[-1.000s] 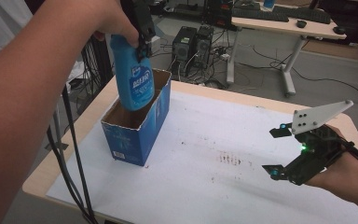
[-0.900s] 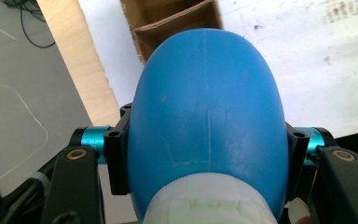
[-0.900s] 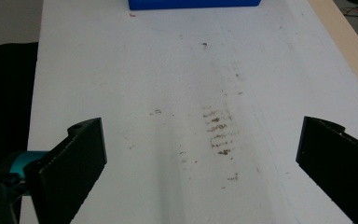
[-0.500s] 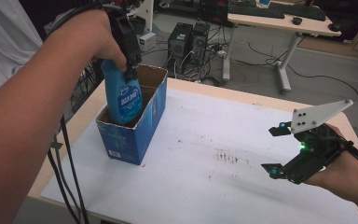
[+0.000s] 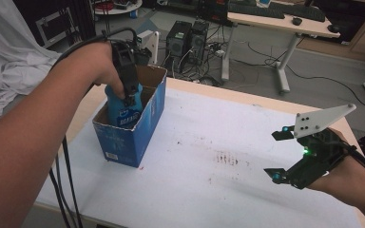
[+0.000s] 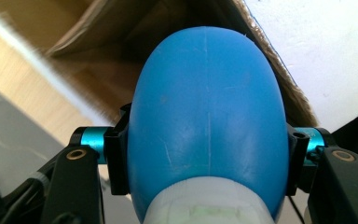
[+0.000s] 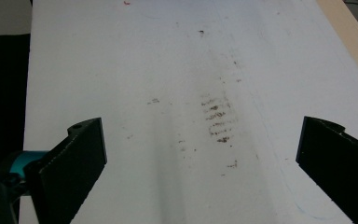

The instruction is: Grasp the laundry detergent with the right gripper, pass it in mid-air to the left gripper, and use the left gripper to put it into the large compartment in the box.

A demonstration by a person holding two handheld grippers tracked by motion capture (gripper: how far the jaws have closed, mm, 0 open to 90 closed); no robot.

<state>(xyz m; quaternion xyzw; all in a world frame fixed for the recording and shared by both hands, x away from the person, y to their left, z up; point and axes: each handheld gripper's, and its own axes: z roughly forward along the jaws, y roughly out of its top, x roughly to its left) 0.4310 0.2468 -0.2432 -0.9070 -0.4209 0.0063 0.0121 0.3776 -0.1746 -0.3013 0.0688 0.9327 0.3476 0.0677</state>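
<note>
Standing upright inside the open box [image 5: 128, 135], the bottle [image 5: 122, 111] is a bright blue plastic one with a rounded, smooth body and a printed label on its front; in the left gripper view its blue shoulder [image 6: 207, 126] swells between the jaws above a pale cap, a faint seam running down its middle. The left gripper [image 5: 132, 99] is clamped on the bottle from above, a jaw pressed against each side. The box is blue cardboard with brown inner walls, near the table's [image 5: 209, 190] left edge. The right gripper [image 5: 279, 156] hangs over the white tabletop well apart from the box, its jaws spread wide with nothing between them, above a patch of brownish smudges [image 7: 218, 119].

A second ago the bottle was held high, only its base at the box's opening. Half a second ago it was partly in. Now it sits deep in the box, with the hand down at the rim. The right gripper has stayed put.
</note>
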